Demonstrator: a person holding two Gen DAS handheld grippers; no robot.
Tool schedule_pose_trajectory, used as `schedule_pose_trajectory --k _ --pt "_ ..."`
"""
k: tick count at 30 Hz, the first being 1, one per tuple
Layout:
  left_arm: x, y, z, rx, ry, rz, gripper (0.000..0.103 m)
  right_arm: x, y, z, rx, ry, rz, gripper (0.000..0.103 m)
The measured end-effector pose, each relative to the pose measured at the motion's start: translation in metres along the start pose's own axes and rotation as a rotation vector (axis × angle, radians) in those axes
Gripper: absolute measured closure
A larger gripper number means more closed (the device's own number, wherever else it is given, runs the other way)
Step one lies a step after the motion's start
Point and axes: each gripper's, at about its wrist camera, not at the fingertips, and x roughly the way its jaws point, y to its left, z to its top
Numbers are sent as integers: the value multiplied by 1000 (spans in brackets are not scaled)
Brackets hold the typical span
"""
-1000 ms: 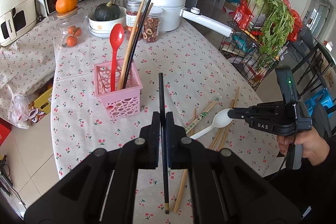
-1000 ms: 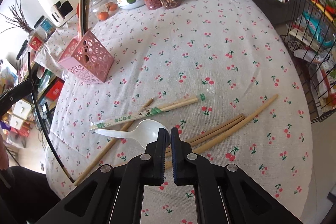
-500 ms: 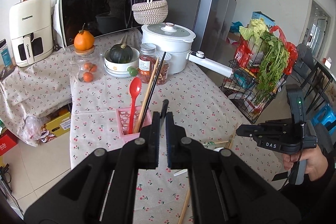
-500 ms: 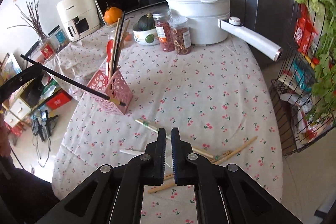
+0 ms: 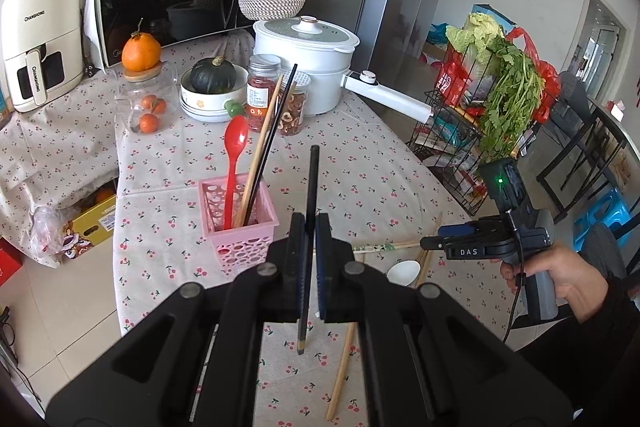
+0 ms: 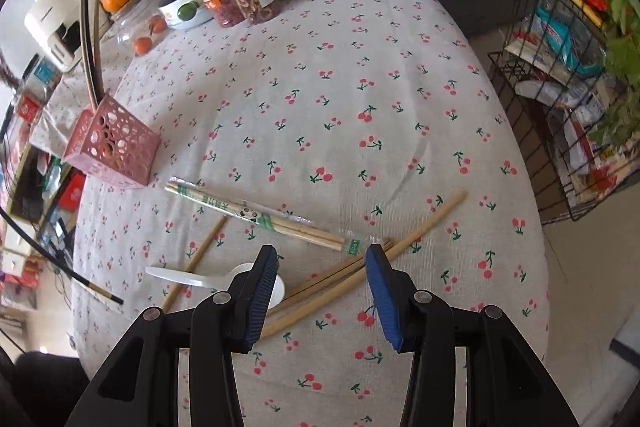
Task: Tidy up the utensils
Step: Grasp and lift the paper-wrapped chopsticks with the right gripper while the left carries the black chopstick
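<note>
only the left wrist view shows the pink basket (image 5: 239,223) holding one red spoon (image 5: 234,163) and two chopsticks. the left gripper (image 5: 310,239) jaws clamp one black chopstick (image 5: 311,211). the right gripper (image 6: 322,269) jaws are opening, empty, over one white spoon (image 6: 188,277).

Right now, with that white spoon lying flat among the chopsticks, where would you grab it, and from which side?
I would probably grip the white spoon by its thin handle, coming straight down from above with the right tool, whose jaws are opening. The handle lies flat and bare on the tablecloth, while the bowl is wide and sits beside the bamboo chopsticks.
</note>
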Motion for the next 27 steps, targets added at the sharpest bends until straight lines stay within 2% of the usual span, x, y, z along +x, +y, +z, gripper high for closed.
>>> schedule_pose_trajectory --k 4,7,11,13,18,22,25,27 --pt "1 1 0 -1 1 -1 97 19 23 6 -244 9 -135 55" --pt "0 4 1 -6 3 -2 97 28 29 11 -257 45 -84 58" --pt "0 8 3 -13 4 0 97 21 64 24 -333 -7 -9 58" --pt "1 10 3 -18 6 1 97 27 86 28 -382 -4 18 58" --pt "-2 18 1 -29 6 3 97 62 134 34 -506 49 3 64" --pt "-5 27 1 -42 6 2 97 86 145 44 -521 74 -5 65" --pt "-5 33 1 -55 7 -3 97 90 149 53 -499 60 20 72" --pt "-6 37 1 -62 8 -6 97 93 153 57 -497 50 22 82"
